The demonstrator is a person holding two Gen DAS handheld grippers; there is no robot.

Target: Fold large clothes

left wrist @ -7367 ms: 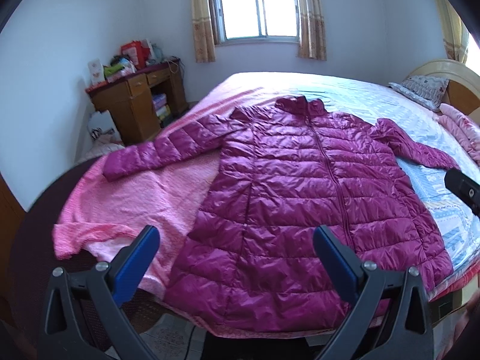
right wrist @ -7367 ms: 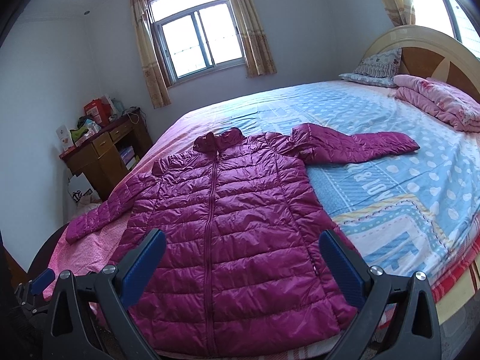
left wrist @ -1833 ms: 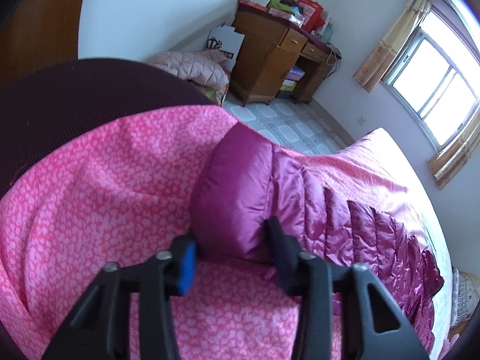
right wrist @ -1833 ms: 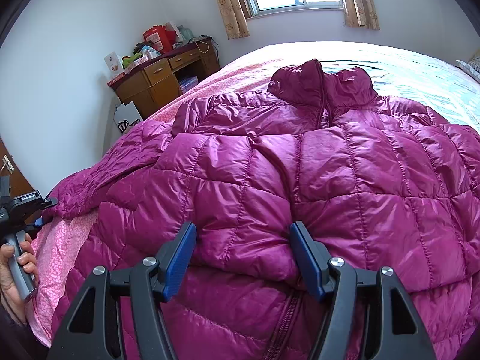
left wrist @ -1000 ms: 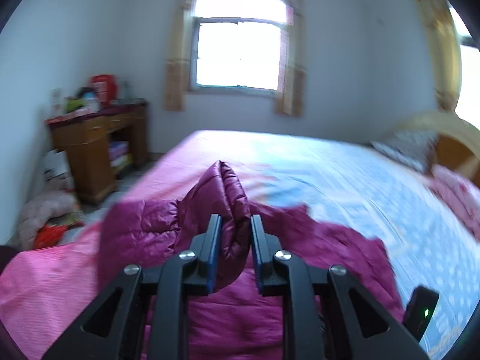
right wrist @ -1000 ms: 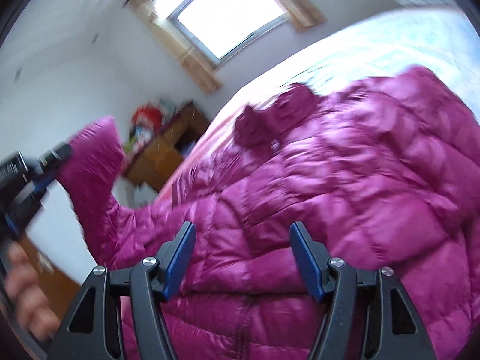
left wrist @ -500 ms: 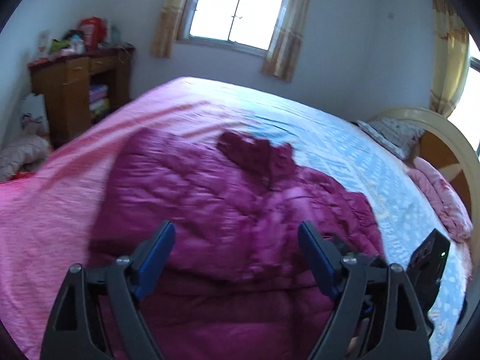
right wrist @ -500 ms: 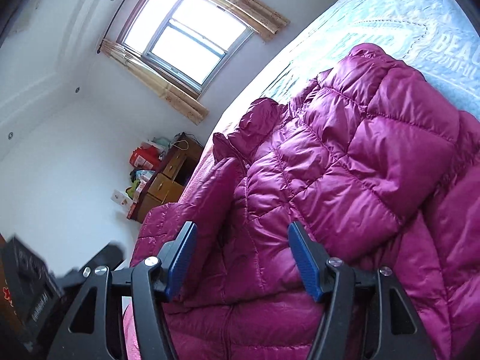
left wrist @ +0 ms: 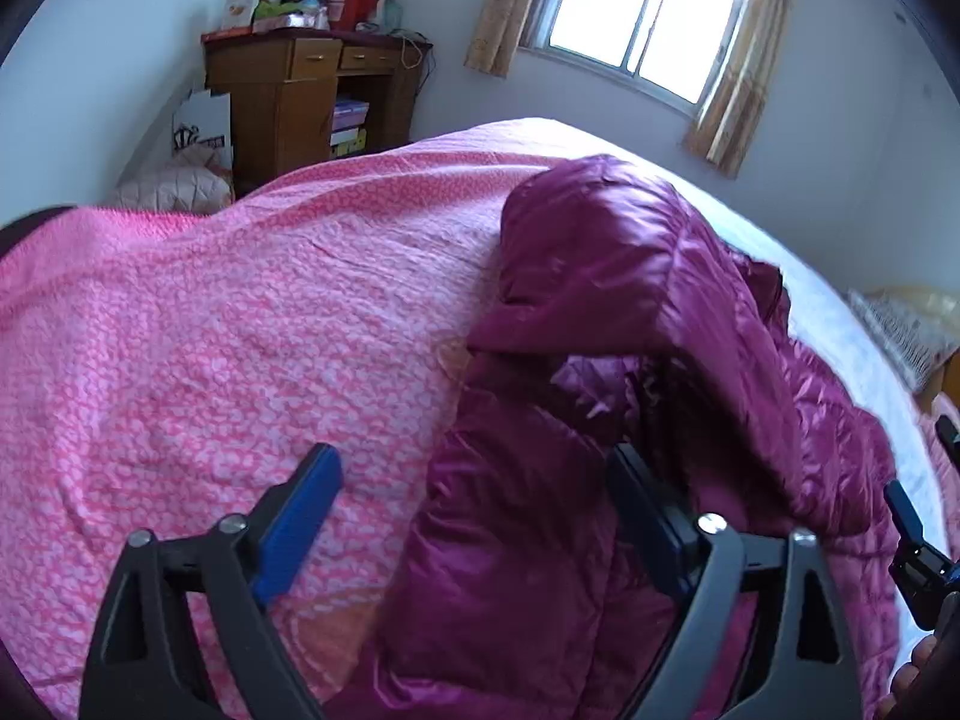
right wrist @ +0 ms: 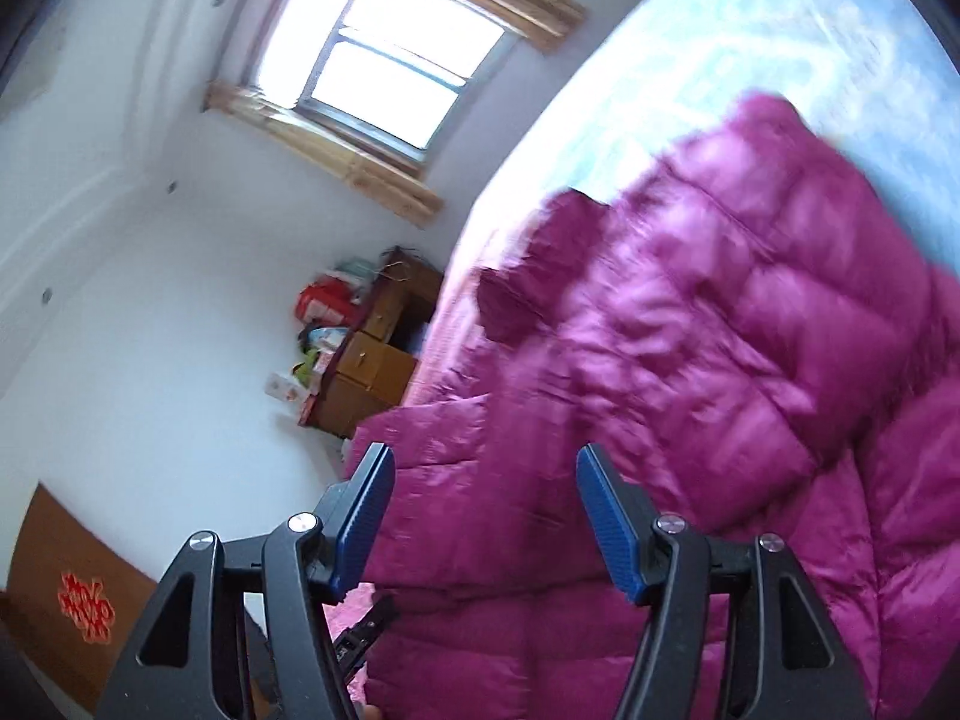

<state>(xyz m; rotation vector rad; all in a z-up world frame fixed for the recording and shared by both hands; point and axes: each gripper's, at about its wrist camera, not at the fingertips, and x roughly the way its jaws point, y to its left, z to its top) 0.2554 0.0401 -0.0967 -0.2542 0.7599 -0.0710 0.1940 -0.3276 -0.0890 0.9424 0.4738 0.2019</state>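
A magenta quilted down jacket lies on the bed with its left sleeve folded over the body. My left gripper is open and empty, its jaws straddling the jacket's left edge low over the pink sheet. My right gripper is open and empty, tilted, hovering just over the jacket. Its tip also shows at the right edge of the left wrist view.
The pink patterned bedsheet covers the left of the bed, a light blue sheet the far side. A wooden desk with boxes stands by the wall under the window. A pillow lies far right.
The left gripper let go of the sleeve, which now lies folded over the jacket's body, and swung down to the jacket's left edge. The right gripper tilted and stayed open.
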